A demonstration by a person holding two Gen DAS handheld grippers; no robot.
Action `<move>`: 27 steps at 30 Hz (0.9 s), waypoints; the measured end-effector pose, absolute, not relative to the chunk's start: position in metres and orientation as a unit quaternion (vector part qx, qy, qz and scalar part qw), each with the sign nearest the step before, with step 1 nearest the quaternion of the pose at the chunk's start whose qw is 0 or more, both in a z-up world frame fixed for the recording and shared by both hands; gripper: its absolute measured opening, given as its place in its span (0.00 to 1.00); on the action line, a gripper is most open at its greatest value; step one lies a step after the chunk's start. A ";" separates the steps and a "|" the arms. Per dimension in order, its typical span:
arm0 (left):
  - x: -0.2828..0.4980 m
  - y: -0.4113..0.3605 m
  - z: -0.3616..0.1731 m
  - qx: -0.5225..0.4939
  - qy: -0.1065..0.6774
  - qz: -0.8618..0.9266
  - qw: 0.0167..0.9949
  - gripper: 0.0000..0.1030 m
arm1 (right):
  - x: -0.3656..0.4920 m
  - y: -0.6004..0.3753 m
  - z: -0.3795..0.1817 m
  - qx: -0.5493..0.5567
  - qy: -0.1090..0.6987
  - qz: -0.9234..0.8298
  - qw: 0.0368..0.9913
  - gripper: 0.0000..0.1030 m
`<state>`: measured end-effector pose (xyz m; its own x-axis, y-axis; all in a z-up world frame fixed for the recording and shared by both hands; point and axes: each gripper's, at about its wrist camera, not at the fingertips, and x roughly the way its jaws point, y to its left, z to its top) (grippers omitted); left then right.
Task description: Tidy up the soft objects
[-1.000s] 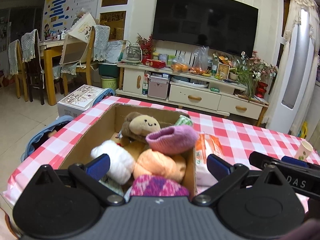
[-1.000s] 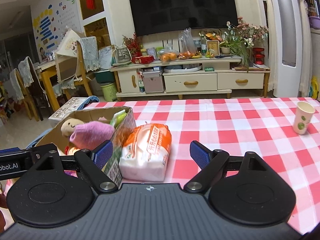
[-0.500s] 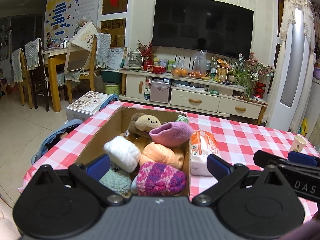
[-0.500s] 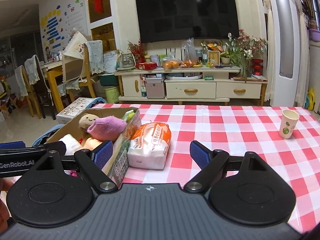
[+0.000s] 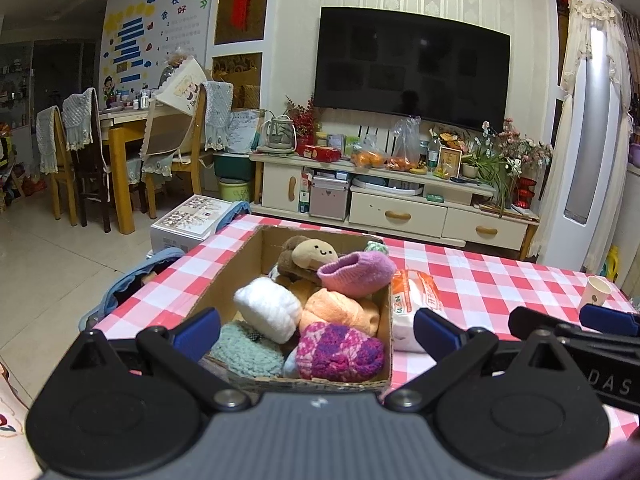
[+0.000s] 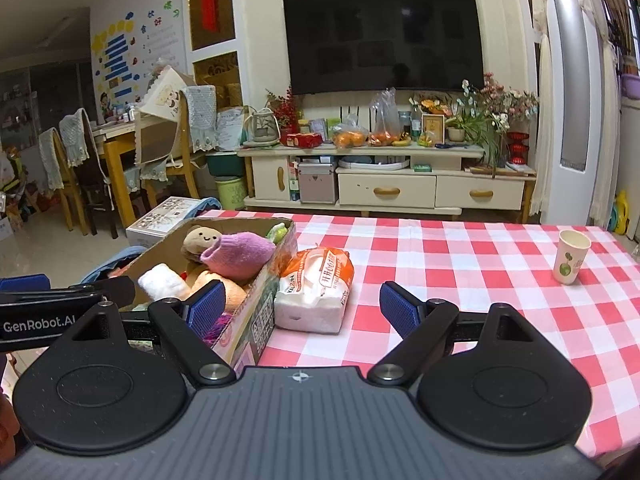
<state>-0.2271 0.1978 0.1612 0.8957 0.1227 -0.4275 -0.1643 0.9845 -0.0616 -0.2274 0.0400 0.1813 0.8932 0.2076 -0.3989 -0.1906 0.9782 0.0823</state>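
A cardboard box (image 5: 240, 258) (image 6: 264, 300) sits on the red-checked tablecloth (image 6: 460, 256), filled with soft things: a brown smiling plush (image 5: 314, 252), a pink knitted hat (image 5: 356, 274), white yarn (image 5: 268, 312), orange yarn (image 5: 336, 308), a magenta knit (image 5: 340, 352) and a teal fluffy piece (image 5: 244, 350). A packet of tissues (image 6: 318, 288) (image 5: 412, 304) lies against the box's right side. My left gripper (image 5: 316, 330) is open, held back in front of the box's near end. My right gripper (image 6: 302, 306) is open too, level with the tissue packet, nothing between its fingers.
A paper cup (image 6: 572, 256) stands at the table's far right. Beyond the table are a TV cabinet (image 6: 384, 184), a white carton (image 5: 192, 220) on the floor at the left, and a dining table with chairs (image 5: 116, 152). A blue chair back (image 5: 132, 284) is by the table's left edge.
Both grippers have pulled back and risen from the box, which now shows whole with the teal and magenta pieces in view. Both stay open. Nothing in the box moved.
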 end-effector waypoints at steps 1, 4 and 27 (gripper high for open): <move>-0.229 0.199 0.161 -0.048 0.214 0.075 0.973 0.99 | -0.229 0.041 0.181 0.019 0.205 0.103 0.973 1.00; -0.234 0.201 0.161 -0.049 0.210 0.077 0.973 0.99 | -0.231 0.044 0.182 0.015 0.203 0.103 0.974 1.00; -0.243 0.204 0.160 -0.056 0.193 0.074 0.977 0.99 | -0.236 0.049 0.176 0.005 0.205 0.101 0.974 1.00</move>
<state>-0.2425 0.2042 0.1597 0.9143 0.1231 -0.3859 -0.1664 0.9828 -0.0806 -0.2358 0.0485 0.1755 0.8958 0.1994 -0.3973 -0.1955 0.9794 0.0507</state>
